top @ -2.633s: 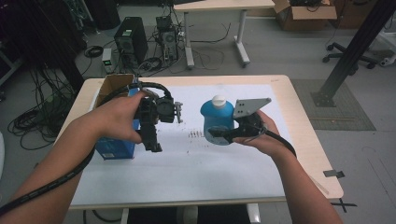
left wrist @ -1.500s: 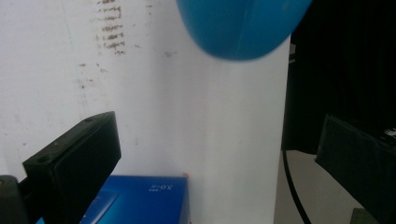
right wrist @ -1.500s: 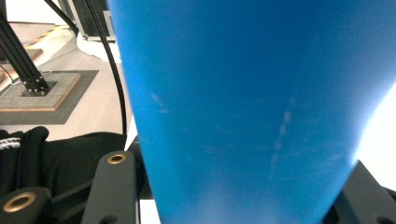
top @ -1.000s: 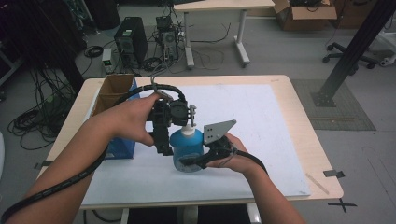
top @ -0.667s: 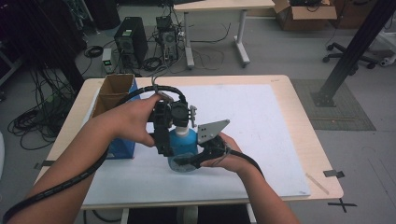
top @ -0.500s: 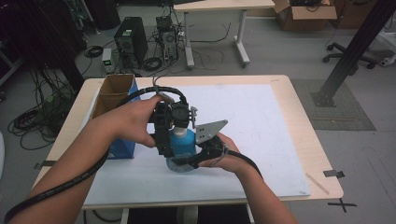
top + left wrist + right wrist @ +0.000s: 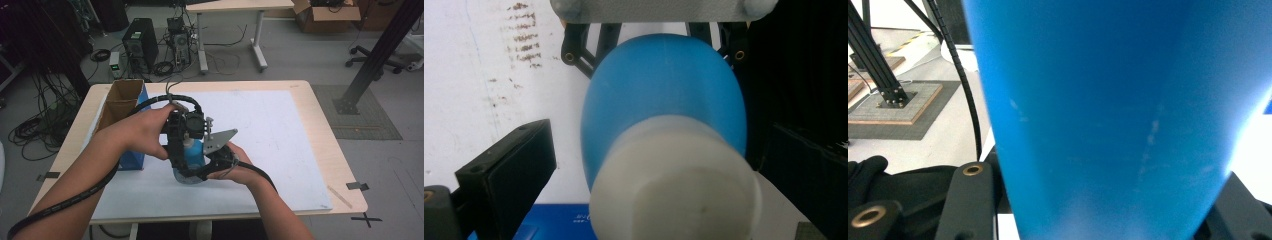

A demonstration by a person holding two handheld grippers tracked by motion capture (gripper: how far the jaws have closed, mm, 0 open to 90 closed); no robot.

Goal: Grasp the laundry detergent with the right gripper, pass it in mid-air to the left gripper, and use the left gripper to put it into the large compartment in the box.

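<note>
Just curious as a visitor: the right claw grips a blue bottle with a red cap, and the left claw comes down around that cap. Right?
Nearly. The cap is white, not red, as the left gripper view shows. The rest stands: the right claw grips the blue bottle, and the left claw straddles its cap.

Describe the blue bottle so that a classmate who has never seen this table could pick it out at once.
Start at the white mat covering the wooden table, then look near its front edge where the two hands meet. Between the left gripper and right gripper stands the blue bottle; unlike the boxy blue-sided carton at left, it is rounded with a white cap.
</note>
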